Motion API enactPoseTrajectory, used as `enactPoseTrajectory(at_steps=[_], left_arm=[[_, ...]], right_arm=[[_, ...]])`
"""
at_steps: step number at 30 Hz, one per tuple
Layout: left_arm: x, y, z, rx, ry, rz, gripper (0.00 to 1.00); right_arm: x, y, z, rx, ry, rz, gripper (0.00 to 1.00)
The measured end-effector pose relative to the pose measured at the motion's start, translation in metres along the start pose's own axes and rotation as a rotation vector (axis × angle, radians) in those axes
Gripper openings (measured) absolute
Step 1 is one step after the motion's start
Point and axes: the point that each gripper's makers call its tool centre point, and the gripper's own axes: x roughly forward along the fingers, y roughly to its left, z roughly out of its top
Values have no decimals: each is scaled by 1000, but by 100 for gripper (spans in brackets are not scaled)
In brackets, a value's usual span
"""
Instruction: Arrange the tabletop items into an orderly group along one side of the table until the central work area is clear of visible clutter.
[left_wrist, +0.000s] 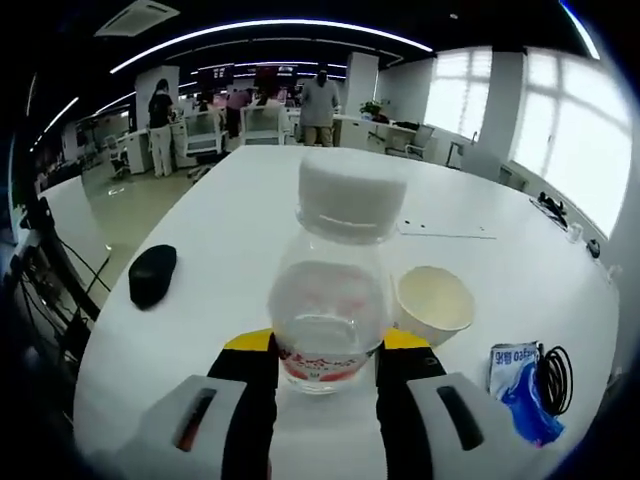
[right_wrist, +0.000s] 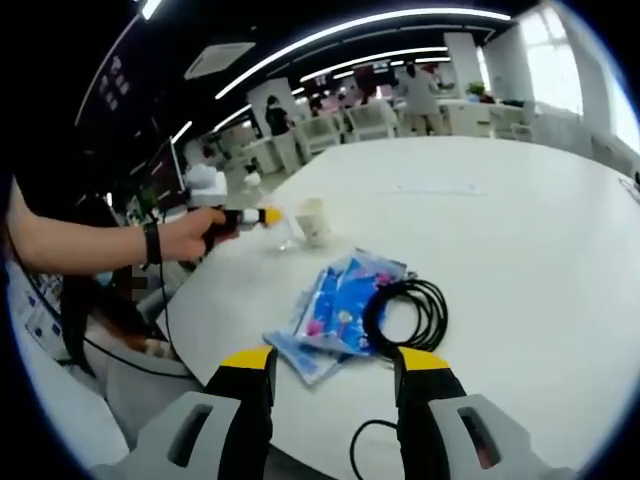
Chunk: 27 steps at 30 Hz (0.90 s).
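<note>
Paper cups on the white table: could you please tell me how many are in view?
1. The paper cup stands upright on the white table, just right of the clear bottle between the left gripper fingers; the right gripper view shows it near the table's far-left edge.

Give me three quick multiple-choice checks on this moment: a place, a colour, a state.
1. Where is the paper cup relative to the bottle in the left gripper view?
A. right of it
B. left of it
C. on top of it

2. What colour is the bottle's cap?
A. red
B. white
C. black

3. What is the left gripper doing?
A. open over the cable
B. holding the cup
C. shut on the bottle

Answers: 1 A, the cup stands beside it on the right; 2 B, the cap is white; 3 C, both jaws press its base.
</note>
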Motion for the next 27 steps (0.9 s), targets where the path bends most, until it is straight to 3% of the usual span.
enactPoseTrajectory(at_steps=[5,12,22,27], left_arm=[[0,-2,-1,-64,2,4,37],[5,0,-2,-89,5,25,38],[11,-9,7,-84,10,4,38],[4,-14,2,-200,19,-13,41]], right_arm=[[-4,-3,-2,7,-6,-8,47],[-9,-9,-7,21,-4,-24,47],[-11,-11,-11,36,-3,-40,47],[-11,-11,-7,39,-15,-39,47]])
